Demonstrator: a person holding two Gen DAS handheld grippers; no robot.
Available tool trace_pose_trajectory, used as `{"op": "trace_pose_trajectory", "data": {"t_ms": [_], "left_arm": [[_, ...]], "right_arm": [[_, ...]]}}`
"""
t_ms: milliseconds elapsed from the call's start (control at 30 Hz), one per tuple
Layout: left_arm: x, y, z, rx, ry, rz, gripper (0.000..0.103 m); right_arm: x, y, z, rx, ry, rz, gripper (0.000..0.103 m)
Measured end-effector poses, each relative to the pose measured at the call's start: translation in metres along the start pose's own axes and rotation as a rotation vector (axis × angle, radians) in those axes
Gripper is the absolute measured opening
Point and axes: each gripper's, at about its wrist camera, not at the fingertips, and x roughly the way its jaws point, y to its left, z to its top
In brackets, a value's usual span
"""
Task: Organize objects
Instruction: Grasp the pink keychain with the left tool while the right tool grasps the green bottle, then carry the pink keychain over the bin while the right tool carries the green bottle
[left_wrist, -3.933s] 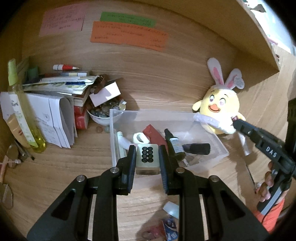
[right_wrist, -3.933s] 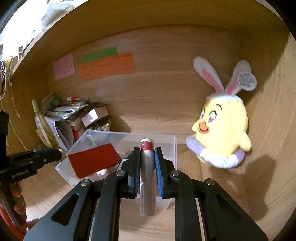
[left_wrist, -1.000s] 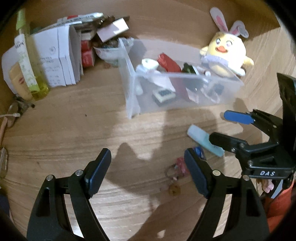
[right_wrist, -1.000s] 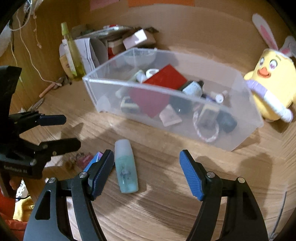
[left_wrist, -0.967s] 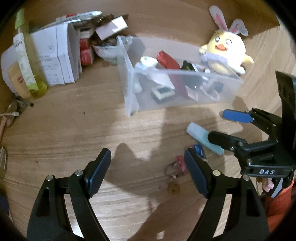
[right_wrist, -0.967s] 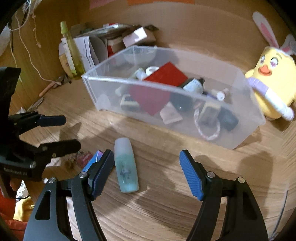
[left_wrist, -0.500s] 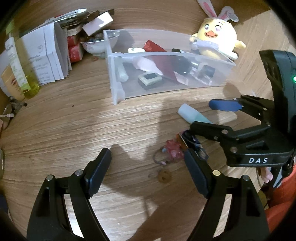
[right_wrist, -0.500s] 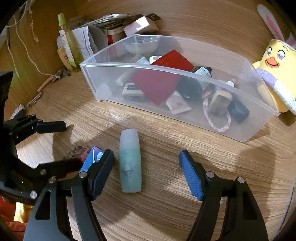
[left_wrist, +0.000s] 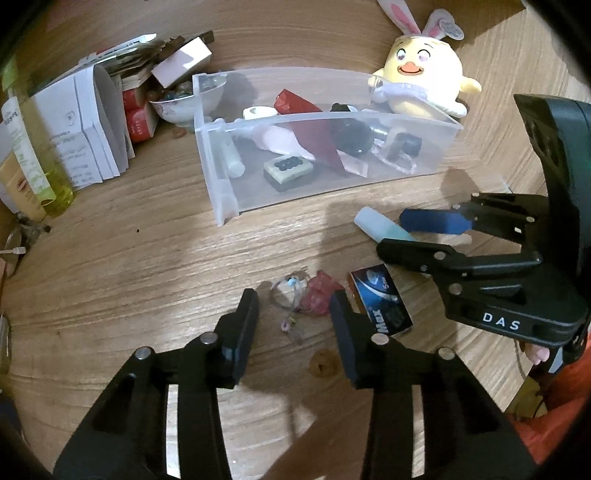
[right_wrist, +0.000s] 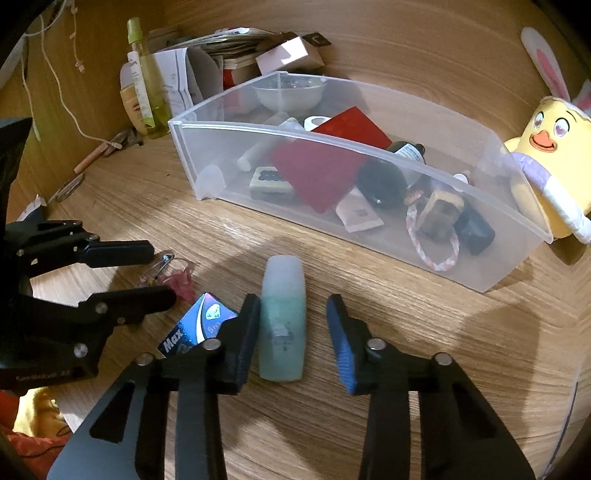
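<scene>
Lying on the wooden surface (right_wrist: 424, 332) in front of the clear bin (right_wrist: 369, 158), the teal bottle (right_wrist: 282, 321) is straddled, not yet pinched, by the right gripper (right_wrist: 293, 332), while the pink keychain (left_wrist: 317, 295) is framed by the left gripper (left_wrist: 293, 317), both pairs of fingers having just been narrowing.

Both hand-held grippers: L (left_wrist: 293, 314), R (right_wrist: 293, 325) jaws closing, tilted down.

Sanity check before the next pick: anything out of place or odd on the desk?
Three items lie loose on the desk outside the clear bin: a teal bottle on its side between the right gripper's closing jaws, a blue card pack and a pink keyring ahead of the left gripper. No spills or damage visible.
</scene>
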Motion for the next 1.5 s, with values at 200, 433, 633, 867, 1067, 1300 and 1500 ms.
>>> {"op": "trace_pose_trajectory", "data": {"t_ms": [200, 433, 633, 867, 1067, 1300, 1500], "left_arm": [[0.007, -0.004, 0.009, 0.015, 0.007, -0.017, 0.037], [0.006, -0.005, 0.009, 0.013, 0.0, -0.01, 0.02], [-0.005, 0.001, 0.011, -0.027, -0.035, -0.004, 0.02], [-0.025, 0.001, 0.023, -0.033, -0.105, 0.007, 0.02], [-0.04, 0.001, 0.038, -0.04, -0.172, 0.008, 0.02], [-0.056, 0.0, 0.059, -0.038, -0.247, 0.012, 0.02], [-0.059, -0.006, 0.074, -0.017, -0.275, 0.034, 0.02]], "right_arm": [[-0.002, -0.001, 0.001, 0.007, -0.006, 0.011, 0.023], [-0.012, -0.004, 0.002, 0.031, -0.043, 0.019, 0.023], [-0.026, -0.011, 0.006, 0.056, -0.084, 0.023, 0.023], [-0.05, -0.018, 0.014, 0.071, -0.149, 0.009, 0.023], [-0.068, -0.021, 0.02, 0.068, -0.201, -0.008, 0.023], [-0.082, -0.026, 0.03, 0.071, -0.257, -0.029, 0.023], [-0.091, -0.034, 0.043, 0.079, -0.304, -0.048, 0.023]]}}
